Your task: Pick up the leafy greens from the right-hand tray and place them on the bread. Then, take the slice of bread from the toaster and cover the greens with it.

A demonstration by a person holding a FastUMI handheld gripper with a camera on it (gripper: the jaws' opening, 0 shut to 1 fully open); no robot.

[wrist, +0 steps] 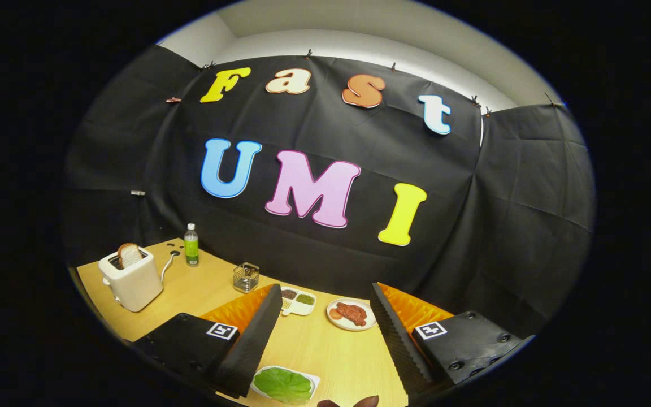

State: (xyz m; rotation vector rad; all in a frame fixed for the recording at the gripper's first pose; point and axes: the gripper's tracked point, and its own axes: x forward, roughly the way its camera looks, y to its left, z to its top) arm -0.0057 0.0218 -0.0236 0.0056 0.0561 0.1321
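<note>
Gripper (322,333) held above a wooden table (201,291), its two ridged fingers (255,339) spread wide and gripping nothing; each finger base carries a square black-and-white marker tag (222,330), its pattern not readable as text; the leafy greens (283,385) lie flat on a white tray (313,377) between the fingers at 6 o'clock, long axis running roughly 9 to 3; at 10 o'clock a slice of bread (129,255) stands upright in a white toaster (131,281); a green-labelled bottle (191,245) stands beyond it, writing too small to read; at 12 o'clock a plate of reddish food (351,314), a divided dish (298,301), a wire holder (246,277).
</note>
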